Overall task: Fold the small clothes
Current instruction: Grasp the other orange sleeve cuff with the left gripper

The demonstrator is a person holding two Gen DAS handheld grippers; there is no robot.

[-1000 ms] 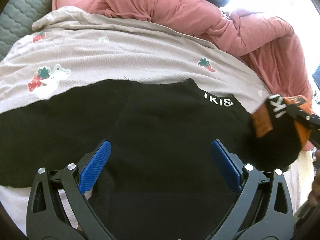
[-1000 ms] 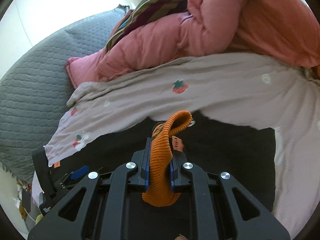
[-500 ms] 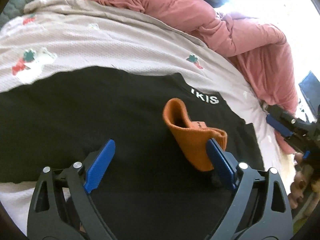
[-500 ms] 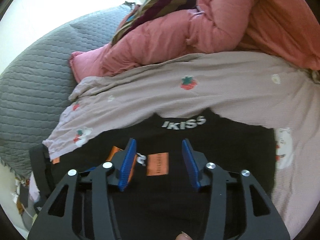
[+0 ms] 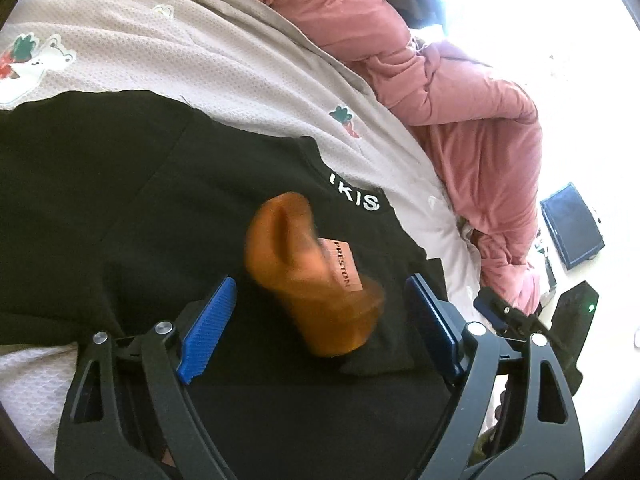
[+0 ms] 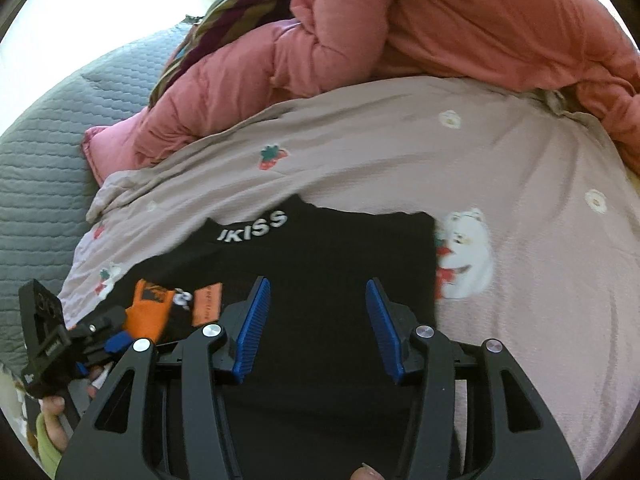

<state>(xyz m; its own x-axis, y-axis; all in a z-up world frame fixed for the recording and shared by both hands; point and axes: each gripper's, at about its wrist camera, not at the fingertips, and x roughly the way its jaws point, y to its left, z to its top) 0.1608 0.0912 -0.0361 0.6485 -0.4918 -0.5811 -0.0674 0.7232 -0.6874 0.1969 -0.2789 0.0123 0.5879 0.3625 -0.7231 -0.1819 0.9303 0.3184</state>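
A black garment [image 5: 120, 200] with white lettering [image 5: 354, 200] lies flat on the printed bedsheet [image 5: 200, 60]. On it rests a small knit piece with an orange cuff [image 5: 296, 264] and an orange label, blurred. My left gripper [image 5: 320, 280] hovers over the cuff with its jaws closing. The cuff sits between the blue pads [image 5: 208, 320], which stand clear of it. My right gripper [image 6: 317, 281] is open above the black garment [image 6: 340, 248], nothing between its pads. The orange piece [image 6: 148, 312] lies to its left, by the left gripper [image 6: 100, 336].
A bunched pink quilt [image 6: 440, 32] lies along the far side of the bed, with a striped cloth [image 6: 224, 24] and a grey quilted cushion [image 6: 44, 160] to its left. A dark tablet [image 5: 572, 224] lies beyond the bed's right edge. A person's fingers [image 6: 52, 404] hold the left gripper.
The right gripper opened, let go of the orange cuff and moved off to the right. The knit piece now rests on the black garment between the left jaws, which have narrowed and turned.
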